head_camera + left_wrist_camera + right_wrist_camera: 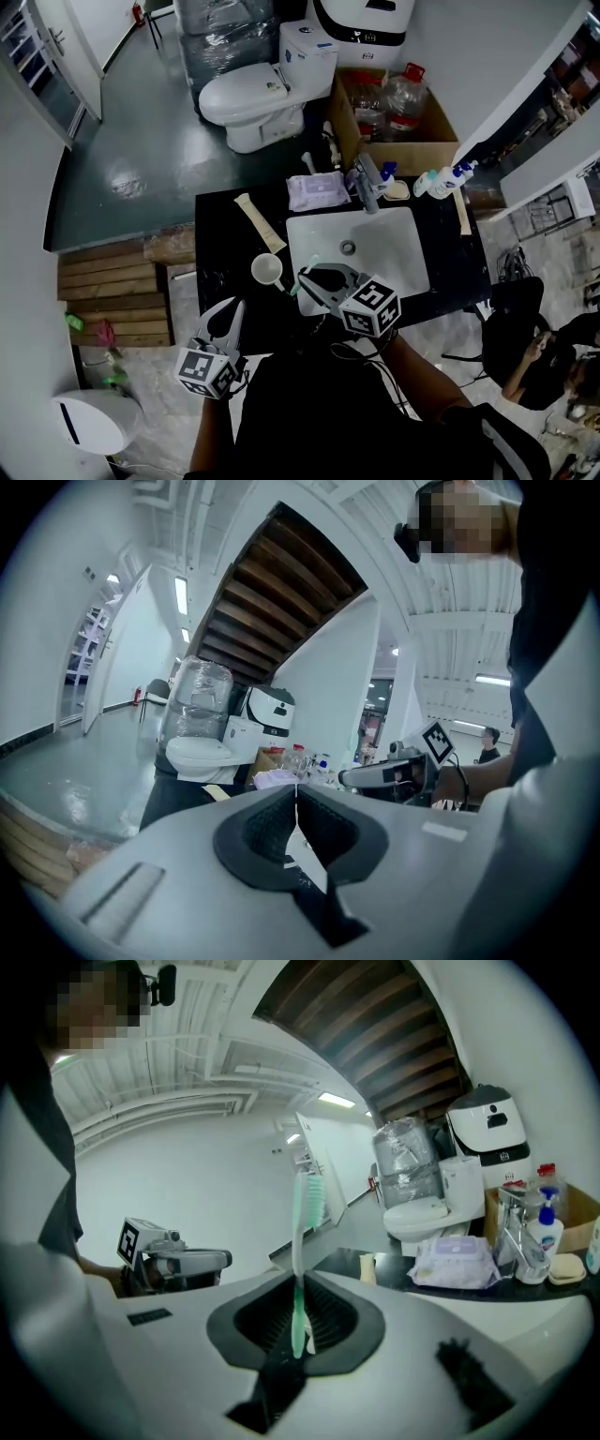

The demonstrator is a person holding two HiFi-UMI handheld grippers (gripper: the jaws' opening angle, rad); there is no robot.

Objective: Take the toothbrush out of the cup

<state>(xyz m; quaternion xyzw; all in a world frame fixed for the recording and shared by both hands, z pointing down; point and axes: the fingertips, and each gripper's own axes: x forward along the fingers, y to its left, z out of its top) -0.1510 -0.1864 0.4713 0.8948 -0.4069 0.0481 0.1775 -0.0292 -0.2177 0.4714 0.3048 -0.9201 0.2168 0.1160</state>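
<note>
A white cup (267, 270) stands on the black counter (220, 234), just left of the white sink (380, 248). My right gripper (304, 281) hovers beside the cup at the sink's front left corner, shut on a green and white toothbrush (296, 284). In the right gripper view the toothbrush (300, 1241) stands upright between the jaws of the right gripper (300, 1290), bristles on top, clear of the cup. My left gripper (238, 306) hangs near the counter's front left edge. Its jaws (296, 797) are shut with nothing between them.
A faucet (367, 183), a tissue pack (317, 190), a cream tube (260, 223) and soap bottles (441, 180) sit along the counter's back. Behind are a toilet (246, 94) and a cardboard box (394, 117). Wooden pallets (112, 291) lie at the left.
</note>
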